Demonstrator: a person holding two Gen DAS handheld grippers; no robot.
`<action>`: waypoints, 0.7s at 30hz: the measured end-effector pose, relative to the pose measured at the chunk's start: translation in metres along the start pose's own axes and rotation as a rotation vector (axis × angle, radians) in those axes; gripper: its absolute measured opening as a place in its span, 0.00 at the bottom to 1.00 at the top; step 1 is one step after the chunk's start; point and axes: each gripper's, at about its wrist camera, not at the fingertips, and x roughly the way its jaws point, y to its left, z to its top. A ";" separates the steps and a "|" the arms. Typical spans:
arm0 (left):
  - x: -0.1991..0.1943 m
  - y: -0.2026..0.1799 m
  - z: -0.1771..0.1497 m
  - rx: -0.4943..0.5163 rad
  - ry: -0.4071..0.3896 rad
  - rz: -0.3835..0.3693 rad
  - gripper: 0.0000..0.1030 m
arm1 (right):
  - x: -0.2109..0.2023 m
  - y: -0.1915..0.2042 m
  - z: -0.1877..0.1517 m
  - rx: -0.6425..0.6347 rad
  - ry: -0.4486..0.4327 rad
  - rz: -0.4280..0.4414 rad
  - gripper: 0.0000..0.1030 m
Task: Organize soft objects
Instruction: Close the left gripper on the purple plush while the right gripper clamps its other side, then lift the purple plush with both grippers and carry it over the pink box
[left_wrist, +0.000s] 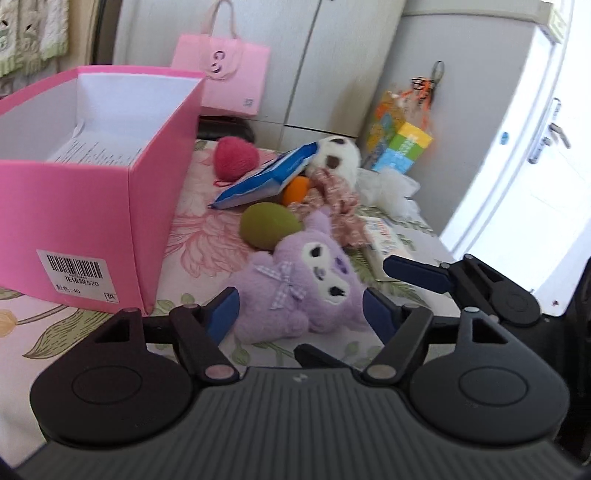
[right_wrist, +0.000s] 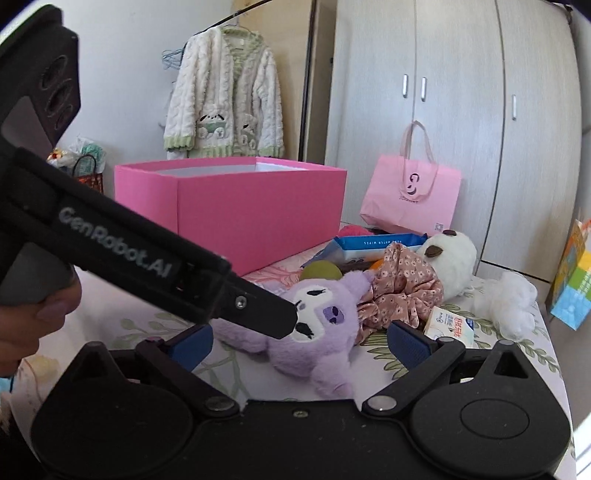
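A lilac plush toy (left_wrist: 295, 295) with a gingham bow lies near a bright pink cardboard box (left_wrist: 92, 206), an olive-green ball (left_wrist: 267, 223) and floral-print pink cloth (right_wrist: 402, 291).

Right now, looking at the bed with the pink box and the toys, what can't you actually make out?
- Orange object: mostly covered by the blue wipes pack and floral cloth in both views; what it is stays unclear.
- Pink box interior: right wrist view shows only the rim; left wrist view shows printed paper, text too blurred.
- Purple plush: the left gripper's finger crosses part of it in the right wrist view.
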 end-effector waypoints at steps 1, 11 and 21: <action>0.004 0.001 0.000 0.002 0.003 0.011 0.68 | 0.004 -0.001 0.000 -0.005 0.012 0.000 0.95; 0.013 0.012 0.003 0.000 0.015 -0.009 0.61 | 0.039 -0.017 0.007 0.142 0.154 0.048 0.95; 0.015 0.006 0.000 0.071 0.031 -0.005 0.59 | 0.038 0.004 0.010 0.092 0.142 -0.039 0.81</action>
